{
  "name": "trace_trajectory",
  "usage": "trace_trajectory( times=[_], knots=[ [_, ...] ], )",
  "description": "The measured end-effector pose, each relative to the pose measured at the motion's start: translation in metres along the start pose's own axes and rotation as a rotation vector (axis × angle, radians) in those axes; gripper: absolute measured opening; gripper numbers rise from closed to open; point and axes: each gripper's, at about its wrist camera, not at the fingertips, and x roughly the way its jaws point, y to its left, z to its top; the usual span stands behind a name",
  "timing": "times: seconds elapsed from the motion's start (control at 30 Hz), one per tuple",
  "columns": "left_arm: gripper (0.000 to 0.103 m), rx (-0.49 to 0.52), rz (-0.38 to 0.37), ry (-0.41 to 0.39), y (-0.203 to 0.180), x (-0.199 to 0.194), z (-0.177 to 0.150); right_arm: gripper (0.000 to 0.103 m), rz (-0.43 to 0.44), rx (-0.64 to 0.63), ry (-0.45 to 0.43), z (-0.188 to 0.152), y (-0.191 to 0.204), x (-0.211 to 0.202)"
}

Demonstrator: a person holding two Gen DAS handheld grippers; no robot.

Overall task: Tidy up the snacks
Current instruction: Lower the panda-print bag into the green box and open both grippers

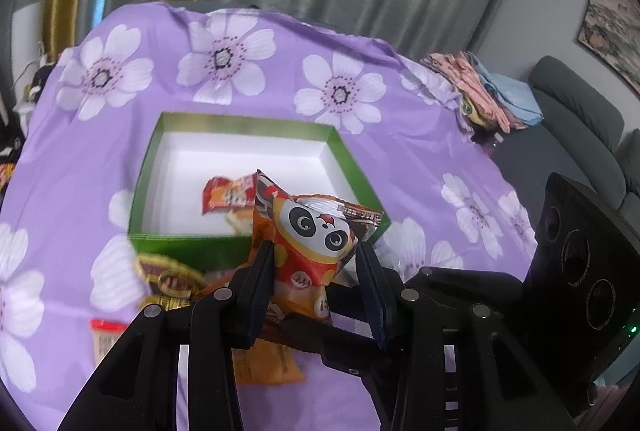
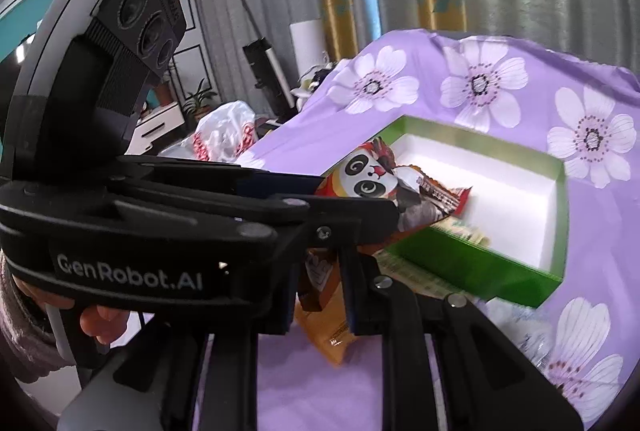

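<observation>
Orange panda snack packet (image 1: 316,243) sits clamped between the left gripper (image 1: 318,263) fingers, above the green box's (image 1: 240,121) near wall; inside lies a red packet (image 1: 228,193). Right gripper (image 2: 320,295) fingers stand parted around nothing.

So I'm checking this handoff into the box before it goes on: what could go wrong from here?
The left gripper pinches only the lower part of the panda snack bag, so the puffy bag might slip or twist out. The bag hangs over the near wall of the green box, and could catch that rim or land outside. The right gripper sits just under the left one, so the two could bump.
</observation>
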Motion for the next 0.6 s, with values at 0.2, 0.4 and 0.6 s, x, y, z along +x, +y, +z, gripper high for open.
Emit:
trace_trajectory(
  times=[0.2, 0.4, 0.6],
  knots=[
    [0.041, 0.003, -0.006, 0.015, 0.000, 0.026, 0.022, 0.020, -0.035, 0.018, -0.017, 0.011, -0.026, 0.007],
    [0.041, -0.021, -0.015, 0.026, 0.005, 0.057, 0.044, 0.022, -0.070, 0.053, -0.013, 0.021, -0.054, 0.024],
    [0.082, -0.138, 0.067, 0.010, 0.032, 0.070, 0.050, 0.069, -0.180, 0.188, -0.033, 0.020, -0.090, 0.039]
  ],
)
